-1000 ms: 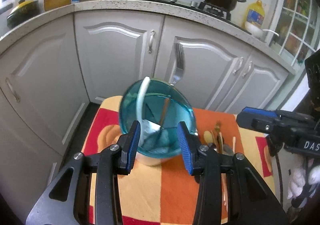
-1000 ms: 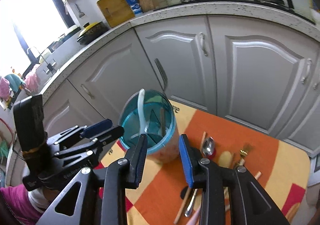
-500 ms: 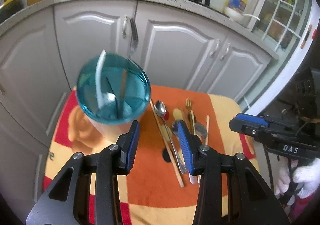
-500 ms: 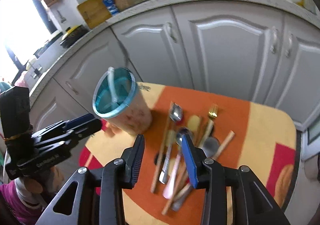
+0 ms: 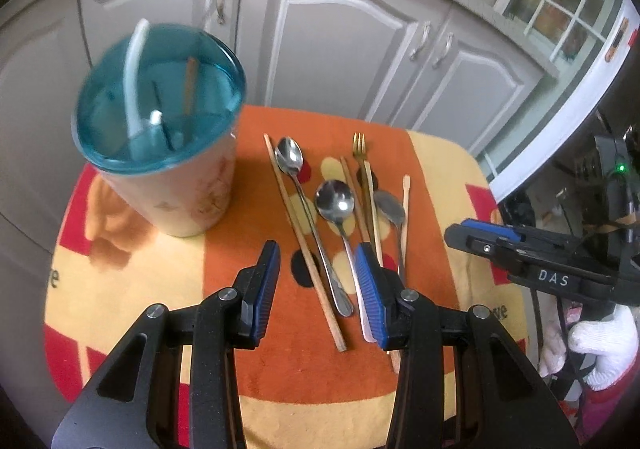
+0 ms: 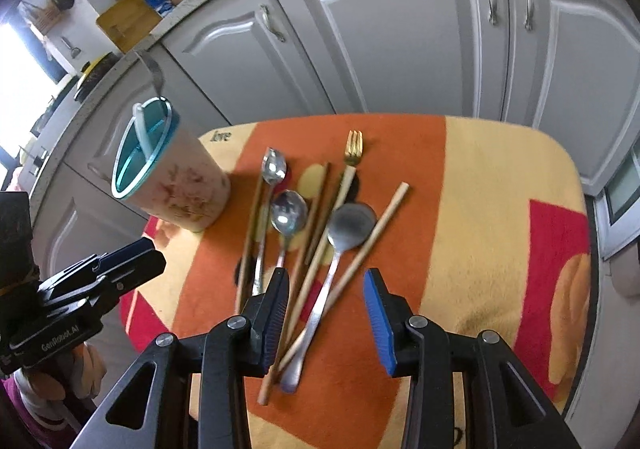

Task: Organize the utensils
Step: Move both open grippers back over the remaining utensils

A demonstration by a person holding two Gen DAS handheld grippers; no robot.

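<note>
While you hold both tongs above the near edge of the surface (image 6: 492, 185), your left tongs (image 5: 318, 291) have their blue pads apart and grip nothing, and your right tongs (image 6: 326, 313) are likewise spread and empty. Just past the left tongs, on the orange band of the cloth (image 5: 224, 329) that covers the surface, lie the loose utensils: a long wooden chopstick (image 5: 304, 245), a slim spoon (image 5: 308, 209) beside it, a round-bowled spoon (image 5: 335, 201), a dull grey spoon (image 5: 390, 209) and a gold fork (image 5: 360, 145), bunched side by side with some handles crossing. From your right tongs' view the grey spoon's handle (image 6: 320, 309) and a pale chopstick (image 6: 360, 261) run in between the pads without touching them. Farther off, toward the far left corner of the surface, the utensil cup (image 5: 180, 185) with its teal rim stands upright, already holding a white handle (image 5: 134, 65) and a brown stick (image 5: 188, 85). Beyond it, grey cabinet doors (image 5: 344, 29) stand.
</note>
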